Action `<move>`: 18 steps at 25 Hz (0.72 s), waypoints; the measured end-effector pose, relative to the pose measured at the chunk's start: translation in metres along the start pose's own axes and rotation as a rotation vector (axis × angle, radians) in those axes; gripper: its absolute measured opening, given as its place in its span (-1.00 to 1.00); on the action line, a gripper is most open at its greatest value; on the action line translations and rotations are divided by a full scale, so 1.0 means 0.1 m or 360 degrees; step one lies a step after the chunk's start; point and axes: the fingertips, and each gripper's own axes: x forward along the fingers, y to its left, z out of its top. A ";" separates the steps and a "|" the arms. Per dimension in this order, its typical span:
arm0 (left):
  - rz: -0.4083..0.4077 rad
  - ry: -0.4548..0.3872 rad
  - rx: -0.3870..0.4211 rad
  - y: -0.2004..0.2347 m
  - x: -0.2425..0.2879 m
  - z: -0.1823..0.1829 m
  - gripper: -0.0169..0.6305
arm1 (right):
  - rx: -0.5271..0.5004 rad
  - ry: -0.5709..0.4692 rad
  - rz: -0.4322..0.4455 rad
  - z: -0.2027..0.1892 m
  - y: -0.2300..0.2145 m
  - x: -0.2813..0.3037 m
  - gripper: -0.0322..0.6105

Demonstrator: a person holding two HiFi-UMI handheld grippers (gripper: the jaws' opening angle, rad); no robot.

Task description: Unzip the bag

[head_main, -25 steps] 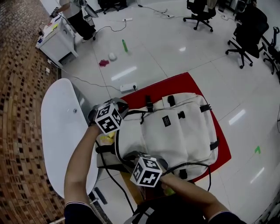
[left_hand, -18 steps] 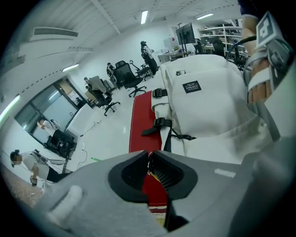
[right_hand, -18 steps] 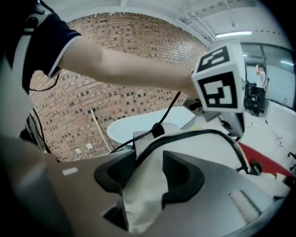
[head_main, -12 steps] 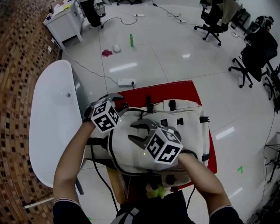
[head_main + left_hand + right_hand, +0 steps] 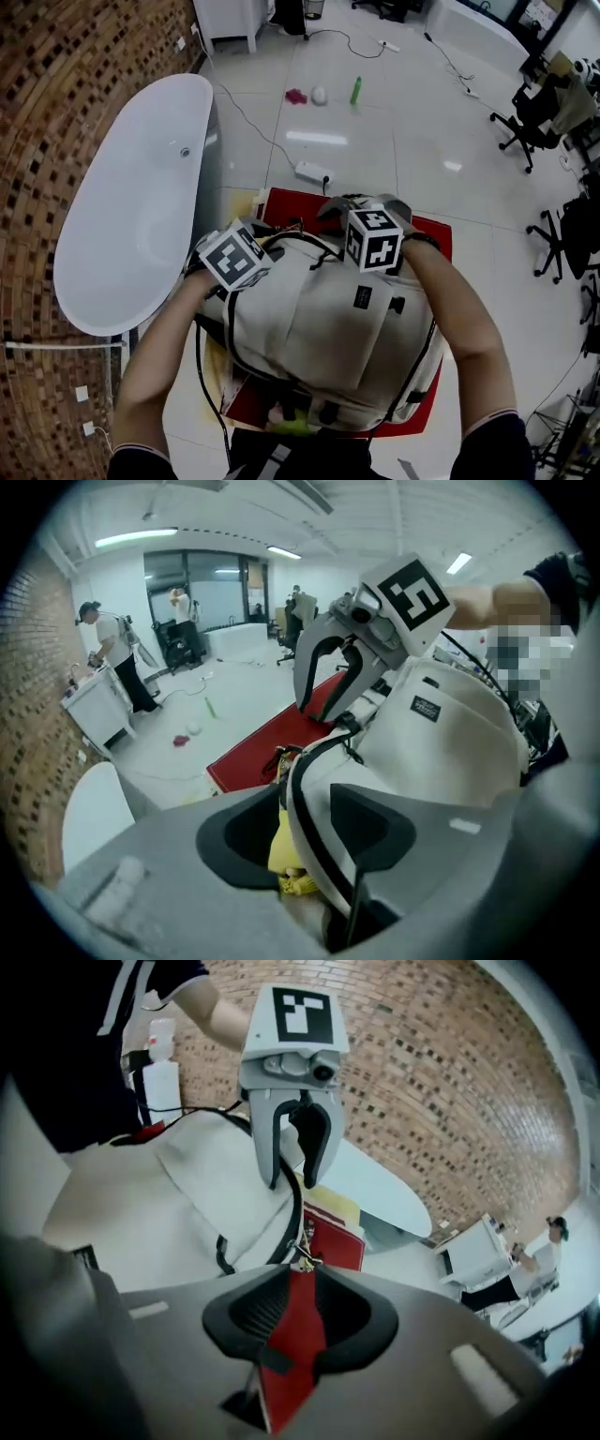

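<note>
The left tongs [image 5: 309, 841] stand spread wide, having just been opening; the black-trimmed rim of the white bag [image 5: 441, 761] runs between the pads, which do not press on it, and something yellow [image 5: 281, 846] shows beside it. The right tongs [image 5: 298, 1321] have just been closing to a narrow gap, through which only the red mat [image 5: 336, 1243] shows; a small metal zip pull [image 5: 302, 1258] sits just ahead of their tips, unpinched. The bag lies on the mat, with both tongs at its top end. A white oval counter [image 5: 131, 216] stands to the left, and office chairs [image 5: 530, 127] are farther off on the pale floor
</note>
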 end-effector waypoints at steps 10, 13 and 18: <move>0.0126 0.0118 -0.0150 0.04 0.15 -0.30 -0.50 | -0.0669 0.0152 0.0308 0.02 -0.01 0.57 -0.48; 0.0111 0.0117 -0.0160 0.03 0.12 -0.34 -0.55 | -0.0833 0.0200 0.0299 0.01 0.06 0.67 -0.82; 0.0149 0.0068 -0.0180 0.06 0.07 -0.42 -0.65 | -0.0903 0.0218 0.0222 -0.05 0.07 0.52 -0.85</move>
